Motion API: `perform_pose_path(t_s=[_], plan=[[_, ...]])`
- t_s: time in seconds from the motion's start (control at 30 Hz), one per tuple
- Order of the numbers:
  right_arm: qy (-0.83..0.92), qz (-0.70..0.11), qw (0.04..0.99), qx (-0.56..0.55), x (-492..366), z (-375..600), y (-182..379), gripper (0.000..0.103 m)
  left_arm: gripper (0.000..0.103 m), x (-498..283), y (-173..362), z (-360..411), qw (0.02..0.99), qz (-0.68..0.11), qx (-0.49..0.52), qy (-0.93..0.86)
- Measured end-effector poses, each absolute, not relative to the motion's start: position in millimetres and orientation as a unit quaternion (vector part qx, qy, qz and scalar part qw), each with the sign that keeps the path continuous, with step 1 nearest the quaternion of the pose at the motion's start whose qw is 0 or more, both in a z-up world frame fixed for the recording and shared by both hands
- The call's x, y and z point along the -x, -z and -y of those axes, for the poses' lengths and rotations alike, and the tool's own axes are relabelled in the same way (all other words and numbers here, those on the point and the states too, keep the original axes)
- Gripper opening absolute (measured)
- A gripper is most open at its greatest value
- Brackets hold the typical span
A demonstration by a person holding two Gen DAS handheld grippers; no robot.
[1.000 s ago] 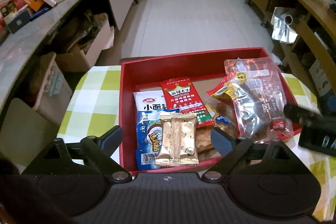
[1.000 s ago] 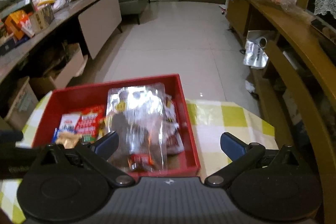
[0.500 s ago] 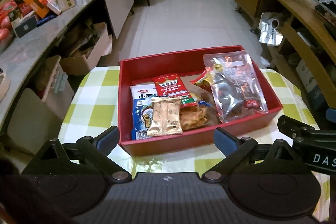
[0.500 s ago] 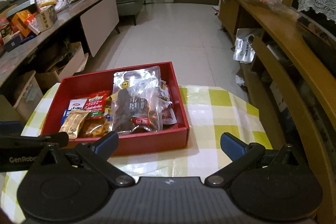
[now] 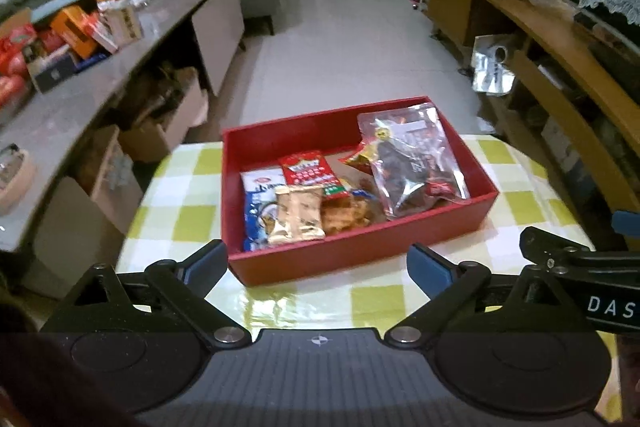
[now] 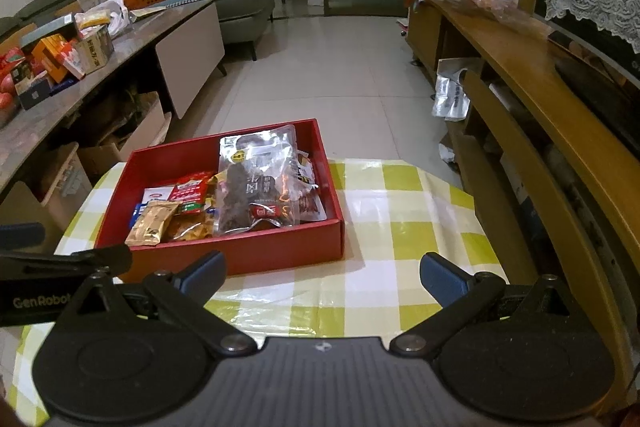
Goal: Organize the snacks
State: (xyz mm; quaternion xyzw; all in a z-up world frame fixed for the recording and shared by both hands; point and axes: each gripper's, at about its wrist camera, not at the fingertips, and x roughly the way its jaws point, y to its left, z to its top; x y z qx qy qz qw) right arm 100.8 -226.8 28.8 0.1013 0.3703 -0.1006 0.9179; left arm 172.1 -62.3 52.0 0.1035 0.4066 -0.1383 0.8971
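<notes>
Snacks are gathered inside a red box (image 5: 360,251) that is set on a table covered by a yellow-green checked cloth (image 5: 176,203). Along the box's left part, a blue-and-white packet (image 5: 256,199) is seen with a gold wrapper (image 5: 300,219) lying over its near end. Just behind the gold wrapper, a red packet (image 5: 310,169) is laid flat, and a crinkled orange snack bag (image 5: 346,213) is found beside the wrapper toward the box's middle. A large clear pouch (image 5: 412,163) with dark contents is spread over the right part of the box, its far end leaning on the back wall.

Both grippers are held back from the box, near the table's front edge, with nothing between their fingers. The left gripper (image 5: 318,269) is held with its blue-tipped fingers spread wide apart in front of the box's near wall. The right gripper (image 6: 322,275) is likewise held with fingers well apart, facing the box's near right corner and the bare cloth beside it. In the right wrist view, the box (image 6: 280,251) sits to the left of centre.
</notes>
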Motion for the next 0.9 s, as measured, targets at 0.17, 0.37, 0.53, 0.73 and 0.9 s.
perform_pose_path(t_s=[0.17, 0.37, 0.53, 0.73, 0.9], plan=[[0.099, -0.376, 0.916, -0.100, -97, 226, -27, 0.103, 0.098, -165, -51, 63, 0.898, -0.404, -0.109, 0.137], [0.102, -0.395, 0.910, -0.080, -89, 218, -20, 0.103, 0.098, -158, -42, 58, 0.888, -0.426, -0.112, 0.134], [0.097, -0.419, 0.900, -0.073, -79, 212, -10, 0.103, 0.098, -146, -31, 54, 0.878, -0.444, -0.123, 0.128], [0.097, -0.431, 0.895, -0.060, -64, 200, -4, 0.103, 0.098, -129, -24, 47, 0.874, -0.453, -0.130, 0.120], [0.094, -0.440, 0.891, -0.052, -54, 193, 0, 0.103, 0.098, -117, -18, 39, 0.869, -0.463, -0.131, 0.116]])
